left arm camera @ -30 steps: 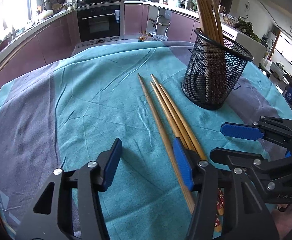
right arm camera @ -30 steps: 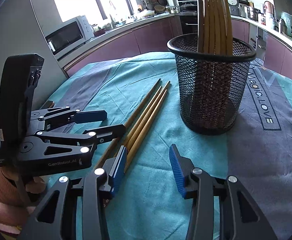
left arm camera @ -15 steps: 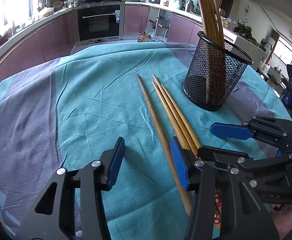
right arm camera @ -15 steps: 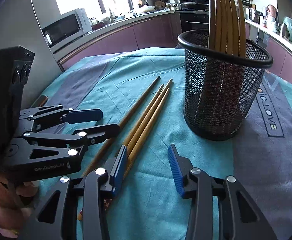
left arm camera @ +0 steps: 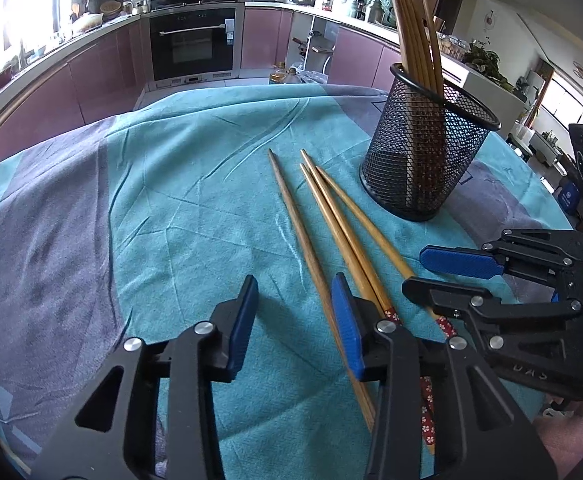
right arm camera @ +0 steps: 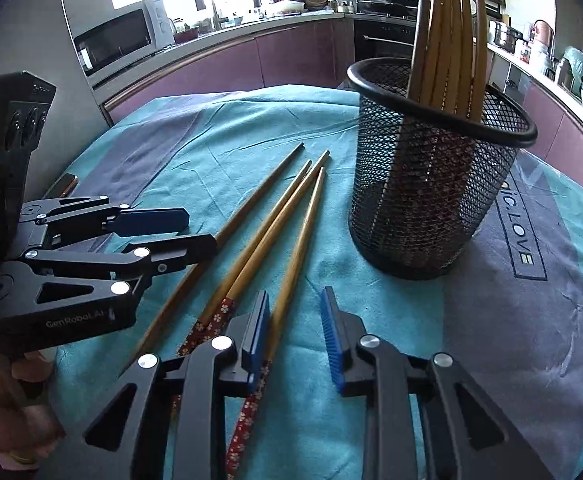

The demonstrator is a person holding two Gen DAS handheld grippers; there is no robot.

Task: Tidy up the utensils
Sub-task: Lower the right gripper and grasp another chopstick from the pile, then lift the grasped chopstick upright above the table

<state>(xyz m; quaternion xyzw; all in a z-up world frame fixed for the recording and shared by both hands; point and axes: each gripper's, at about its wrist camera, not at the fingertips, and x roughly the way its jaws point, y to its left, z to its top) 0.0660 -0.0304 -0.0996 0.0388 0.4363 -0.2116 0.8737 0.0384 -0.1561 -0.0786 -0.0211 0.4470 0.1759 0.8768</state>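
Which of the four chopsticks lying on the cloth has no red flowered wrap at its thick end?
The darker chopstick, lying apart on the left of the other three in the right wrist view. Its thick end is plain wood, while the paler ones carry red flowered wraps.

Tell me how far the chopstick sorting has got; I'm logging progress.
Done: several chopsticks stand in the mesh holder. In hand: nothing; the left tool and right tool are closing with nothing between them. Left: four loose chopsticks on the tablecloth.

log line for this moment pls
left gripper: closing, nothing between pads | right gripper: closing, empty | four chopsticks: loose on cloth | mesh holder: upright, holds chopsticks
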